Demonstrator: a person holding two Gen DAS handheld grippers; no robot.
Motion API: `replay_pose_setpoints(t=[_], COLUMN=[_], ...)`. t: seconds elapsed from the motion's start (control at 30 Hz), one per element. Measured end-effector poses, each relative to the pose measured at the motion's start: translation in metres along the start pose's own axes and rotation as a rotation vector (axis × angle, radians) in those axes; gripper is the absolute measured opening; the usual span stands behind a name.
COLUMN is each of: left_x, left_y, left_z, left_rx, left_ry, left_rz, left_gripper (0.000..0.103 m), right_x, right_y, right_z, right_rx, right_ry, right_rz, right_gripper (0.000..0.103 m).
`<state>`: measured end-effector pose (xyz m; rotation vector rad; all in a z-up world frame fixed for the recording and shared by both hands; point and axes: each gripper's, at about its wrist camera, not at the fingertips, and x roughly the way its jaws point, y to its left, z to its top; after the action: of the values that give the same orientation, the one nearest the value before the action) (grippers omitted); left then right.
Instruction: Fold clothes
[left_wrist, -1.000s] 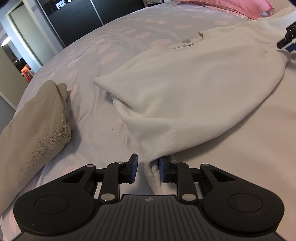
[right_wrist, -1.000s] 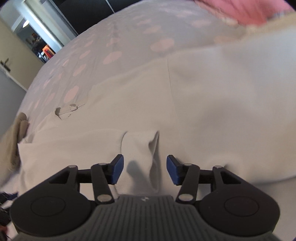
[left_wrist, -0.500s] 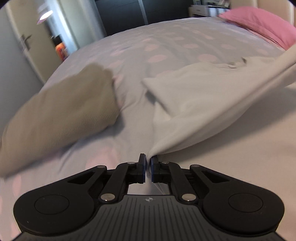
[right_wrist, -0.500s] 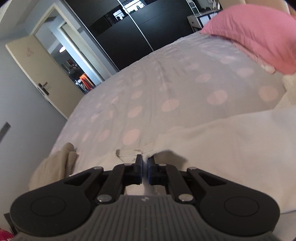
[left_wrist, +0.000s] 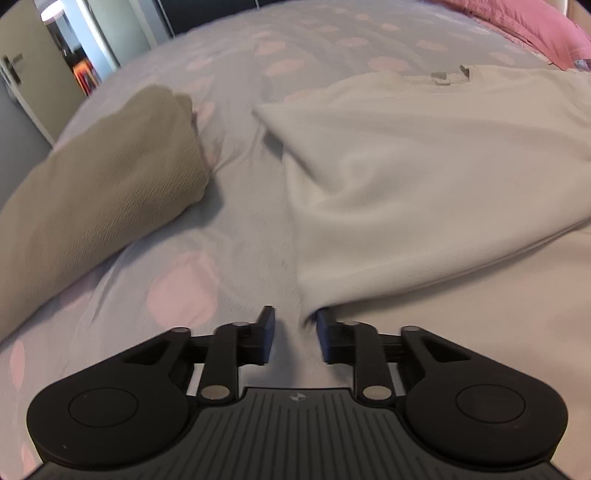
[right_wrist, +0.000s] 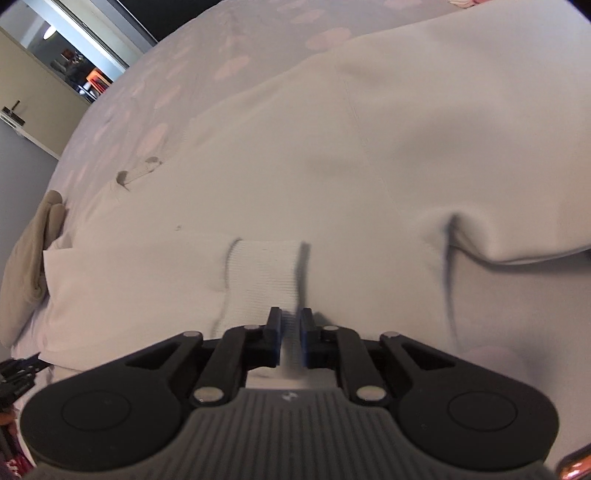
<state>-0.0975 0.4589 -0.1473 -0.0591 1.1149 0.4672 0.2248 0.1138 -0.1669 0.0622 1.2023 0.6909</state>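
A white sweatshirt (left_wrist: 424, 177) lies spread on the bed, and its near fold edge ends just beside my left gripper's right finger. My left gripper (left_wrist: 295, 332) is opening, and only the bedcover shows between its pads. In the right wrist view the same sweatshirt (right_wrist: 369, 147) fills the frame, with a sleeve folded across its body. The sleeve's ribbed cuff (right_wrist: 264, 275) lies flat, and its end runs between the pads of my right gripper (right_wrist: 291, 332). Those jaws are opening, and a narrow gap shows on each side of the cloth.
A folded beige garment (left_wrist: 92, 206) lies left of the sweatshirt and also shows at the left edge of the right view (right_wrist: 33, 258). The pink-spotted bedcover (left_wrist: 221, 277) lies between them. A pink pillow (left_wrist: 535, 26) sits at the far right. A doorway (left_wrist: 85, 55) is beyond the bed.
My left gripper was shut on the sweatshirt's edge half a second ago; its jaws now stand apart and the edge lies on the bed. My right gripper lowered the cuff onto the sweatshirt and is parting.
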Motion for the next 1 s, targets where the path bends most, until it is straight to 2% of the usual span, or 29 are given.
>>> replay_pose_setpoints(t=[0.03, 0.1, 0.13, 0.23, 0.37, 0.4, 0.47, 0.53, 0.6, 0.7, 0.93, 1.0], left_x=[-0.005, -0.018, -0.023, -0.034, -0.033, -0.030, -0.020, -0.006, 0.011, 0.039, 0.095, 0.106], left_y=[0.005, 0.014, 0.020, 0.032, 0.039, 0.041, 0.045, 0.050, 0.057, 0.064, 0.068, 0.067], left_z=[0.000, 0.002, 0.006, 0.030, 0.078, 0.091, 0.114, 0.136, 0.152, 0.167, 0.184, 0.184], left_rx=[-0.003, -0.016, -0.029, -0.084, -0.170, -0.189, -0.236, -0.289, -0.343, -0.399, -0.455, -0.459], left_ry=[0.004, 0.002, -0.009, -0.035, -0.042, -0.046, -0.051, -0.056, -0.045, -0.017, 0.072, 0.109], left_rz=[-0.013, -0.044, -0.054, -0.069, -0.127, -0.133, -0.138, -0.140, -0.147, -0.139, -0.128, -0.136], left_gripper=[0.024, 0.026, 0.030, 0.041, 0.045, 0.046, 0.055, 0.058, 0.058, 0.058, 0.058, 0.053], right_x=[-0.005, -0.014, -0.018, -0.015, 0.000, 0.005, 0.014, 0.021, 0.027, 0.035, 0.054, 0.059], right_y=[-0.001, -0.002, -0.001, 0.010, 0.029, 0.033, 0.040, 0.044, 0.044, 0.042, 0.031, 0.030], right_z=[0.002, 0.008, 0.012, 0.026, 0.042, 0.045, 0.050, 0.051, 0.052, 0.052, 0.055, 0.056], right_rx=[-0.008, -0.023, -0.032, -0.087, -0.160, -0.173, -0.192, -0.216, -0.226, -0.226, -0.203, -0.192], right_ry=[-0.006, -0.027, -0.039, -0.043, -0.024, -0.014, 0.004, 0.015, 0.025, 0.042, 0.048, 0.047], right_rz=[-0.010, -0.015, -0.011, -0.007, -0.031, -0.036, -0.036, -0.035, -0.032, -0.018, 0.027, 0.052], right_gripper=[0.016, 0.029, 0.031, 0.032, 0.032, 0.033, 0.035, 0.039, 0.046, 0.048, 0.049, 0.044])
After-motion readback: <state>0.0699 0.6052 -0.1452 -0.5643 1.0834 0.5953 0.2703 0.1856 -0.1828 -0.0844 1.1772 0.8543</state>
